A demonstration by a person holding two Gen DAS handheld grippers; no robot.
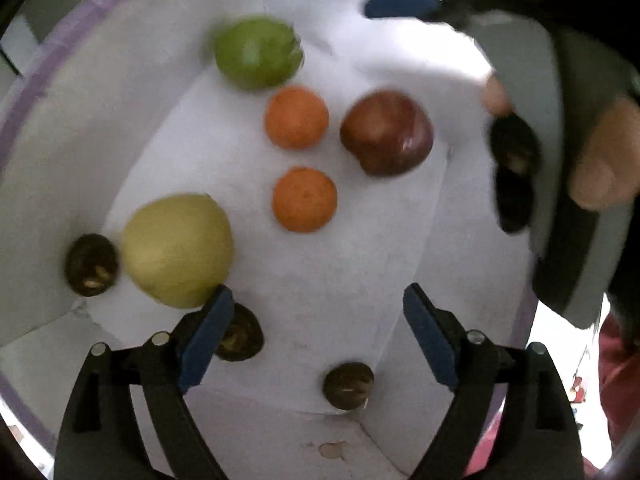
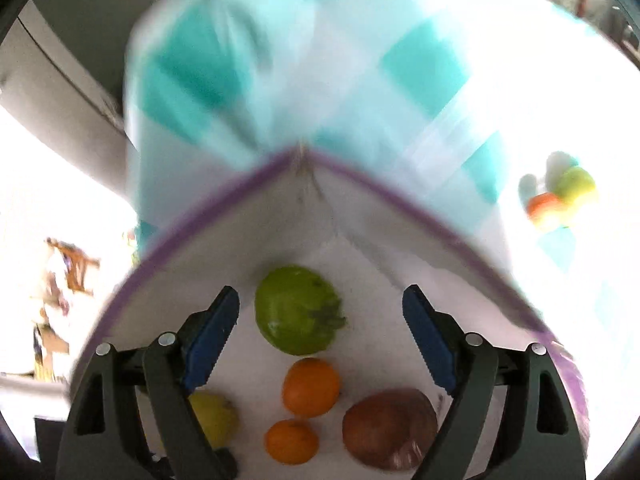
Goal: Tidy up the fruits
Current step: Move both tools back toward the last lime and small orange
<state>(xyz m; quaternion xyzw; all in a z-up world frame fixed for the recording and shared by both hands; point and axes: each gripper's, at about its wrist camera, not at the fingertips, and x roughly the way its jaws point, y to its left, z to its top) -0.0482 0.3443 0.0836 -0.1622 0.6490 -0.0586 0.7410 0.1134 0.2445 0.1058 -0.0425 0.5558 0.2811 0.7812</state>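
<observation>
A white box with a purple rim (image 1: pixel 48 64) holds the fruit. Inside lie a green fruit (image 1: pixel 258 53), two oranges (image 1: pixel 296 117) (image 1: pixel 305 199), a dark red apple (image 1: pixel 387 133), a yellow pear (image 1: pixel 178 249) and several small dark brown fruits (image 1: pixel 91 265). My left gripper (image 1: pixel 318 336) is open and empty above the box floor. My right gripper (image 2: pixel 320 336) is open and empty over the same box (image 2: pixel 192 224), above the green fruit (image 2: pixel 298 308), oranges (image 2: pixel 311 386), apple (image 2: pixel 390 428) and pear (image 2: pixel 214 418). In the left wrist view one blue finger (image 1: pixel 400 7) of the right gripper shows at the top.
A teal and white checked cloth (image 2: pixel 248 80) covers the table beyond the box. More fruit (image 2: pixel 560 196) lies on it at the far right. A person's hand (image 1: pixel 604 152) holds the right gripper's grey handle at the right.
</observation>
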